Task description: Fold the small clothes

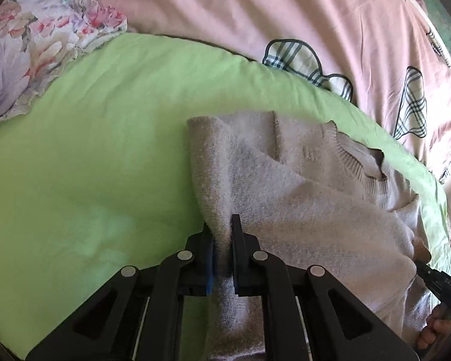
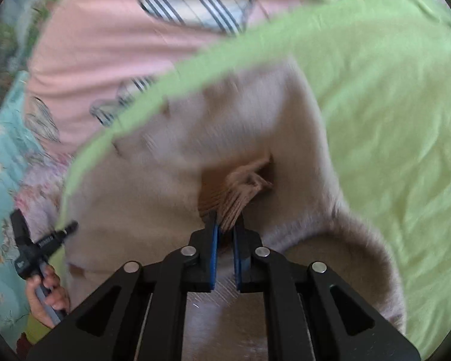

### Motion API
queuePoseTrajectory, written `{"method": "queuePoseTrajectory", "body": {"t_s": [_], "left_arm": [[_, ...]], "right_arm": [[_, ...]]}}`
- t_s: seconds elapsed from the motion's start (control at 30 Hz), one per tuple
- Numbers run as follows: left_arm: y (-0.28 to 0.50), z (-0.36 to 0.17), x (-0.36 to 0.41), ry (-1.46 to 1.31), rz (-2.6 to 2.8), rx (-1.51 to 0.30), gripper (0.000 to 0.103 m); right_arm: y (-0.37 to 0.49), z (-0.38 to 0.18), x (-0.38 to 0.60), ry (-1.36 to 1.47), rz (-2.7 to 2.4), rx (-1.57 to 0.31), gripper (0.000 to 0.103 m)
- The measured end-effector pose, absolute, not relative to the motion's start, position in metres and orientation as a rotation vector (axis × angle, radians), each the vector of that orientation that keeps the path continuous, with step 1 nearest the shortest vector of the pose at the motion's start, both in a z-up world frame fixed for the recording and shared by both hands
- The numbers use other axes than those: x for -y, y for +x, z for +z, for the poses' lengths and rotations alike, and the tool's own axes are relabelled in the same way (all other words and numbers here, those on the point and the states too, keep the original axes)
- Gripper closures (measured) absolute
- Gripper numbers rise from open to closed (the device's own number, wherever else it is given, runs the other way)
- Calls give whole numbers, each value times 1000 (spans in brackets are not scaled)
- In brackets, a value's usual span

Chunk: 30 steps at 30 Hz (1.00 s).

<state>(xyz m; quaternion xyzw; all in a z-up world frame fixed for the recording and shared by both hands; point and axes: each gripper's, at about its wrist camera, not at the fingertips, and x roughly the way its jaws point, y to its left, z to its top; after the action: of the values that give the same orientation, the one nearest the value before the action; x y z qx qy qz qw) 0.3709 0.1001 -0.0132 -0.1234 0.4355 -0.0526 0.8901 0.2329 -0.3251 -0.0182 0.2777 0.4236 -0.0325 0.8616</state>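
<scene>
— On the soft green bed sheet (image 1: 90, 165): one fuzzy grey knitted sweater (image 1: 300, 186), partly folded, lying flat.

— Held by anything?

— Yes, by both. Left black two-finger gripper (image 1: 222, 234) pinched tight on a thick folded edge of the sweater. Right black two-finger gripper (image 2: 225, 228) pinched on a ribbed bit of knit, maybe a cuff or hem. Hard to tell which, too blurry.

— And the neck hole?

— Ribbed grey collar (image 1: 360, 162) up at the far end, near the pink quilt with checked patches (image 1: 315, 30). Flowery ruffled pillow (image 1: 30, 45) off to the far left, well apart.

— Which way does the sweater lie?

— Long way runs away from the left gripper, from the near edge up toward the collar. Most of the cloth spread out to the right of the left gripper. Bare sheet on the left side.

— Nearer hand?

— Left one nearer the folded side edge. Right one nearer the other side, seen low at the right edge of the left view (image 1: 436, 276).

— Next, probably?

— Likely lift and carry the held edge across the body. Needs both pinches kept level. Could sag or bunch in the middle if not.
</scene>
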Motion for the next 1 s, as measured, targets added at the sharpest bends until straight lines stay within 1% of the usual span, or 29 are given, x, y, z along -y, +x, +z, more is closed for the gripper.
{"method": "queuePoseTrajectory", "body": {"t_s": [0.03,0.2,0.27,0.33,0.4,0.5,0.57,0.6,0.63,0.7,0.83,0.9,0.97,1.0], "left_arm": [[367,-9,-100,-254,-87,-908,87],[322,9,-100,-263,-108,-904,87],[292,13,-95,-258,-137,-908,87],[261,13,-90,-259,-169,-916,87],[232,12,-85,-257,-189,-932,85],[190,9,-79,-249,-226,-957,81],[163,8,-76,-236,-245,-967,75],[150,7,-74,-231,-255,-975,68],[137,6,-73,-225,-265,-985,65],[115,5,-73,-225,-275,-993,62],[75,4,-80,-261,-278,-1006,54],[59,3,-84,-269,-275,-1016,53],[43,2,-89,-274,-269,-1027,49],[34,1,-93,-286,-273,-1035,45]], "right_arm": [[228,-16,329,600,-77,-879,87],[185,9,345,601,-132,-826,84],[163,18,347,613,-120,-805,80],[141,25,348,615,-118,-790,70],[116,30,348,620,-107,-781,68],[85,34,345,624,-88,-788,68],[65,35,343,630,-80,-787,68],[56,35,342,631,-73,-789,67],[48,35,340,633,-65,-791,66],[31,33,337,646,-46,-798,66],[11,30,332,645,-12,-808,65],[1,27,331,657,6,-817,65],[-8,25,331,665,21,-823,65],[-14,24,332,671,28,-827,65]]}}
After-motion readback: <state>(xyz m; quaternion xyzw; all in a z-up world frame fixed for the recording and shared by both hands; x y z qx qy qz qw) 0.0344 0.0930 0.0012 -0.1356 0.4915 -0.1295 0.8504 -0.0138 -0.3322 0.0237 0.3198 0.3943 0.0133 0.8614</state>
